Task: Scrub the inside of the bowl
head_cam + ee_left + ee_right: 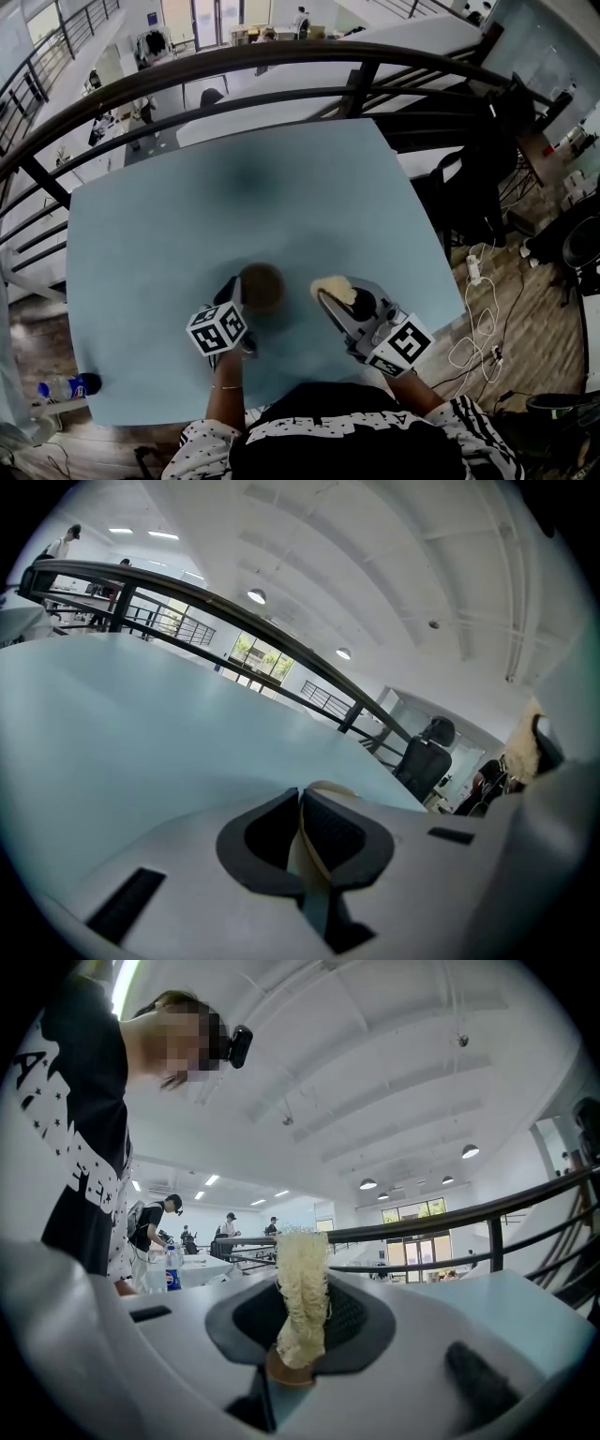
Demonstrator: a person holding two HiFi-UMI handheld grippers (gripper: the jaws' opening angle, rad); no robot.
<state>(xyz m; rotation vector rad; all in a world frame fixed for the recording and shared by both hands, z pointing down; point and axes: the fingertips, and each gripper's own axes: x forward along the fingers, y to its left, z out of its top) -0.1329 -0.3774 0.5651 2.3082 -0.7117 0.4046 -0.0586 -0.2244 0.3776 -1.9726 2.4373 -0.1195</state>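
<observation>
Brown bowl (262,286) on pale blue counter (187,206), rim pinched tight in left claw (239,292). Cream fibrous scrubber (302,1288) clamped in right claw (329,304), held just beside bowl.

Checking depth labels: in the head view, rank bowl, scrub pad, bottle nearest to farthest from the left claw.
1. The bowl: rim in the left claw.
2. The scrub pad: to its right, in the right claw.
3. The bottle: far left, off the table.
</observation>
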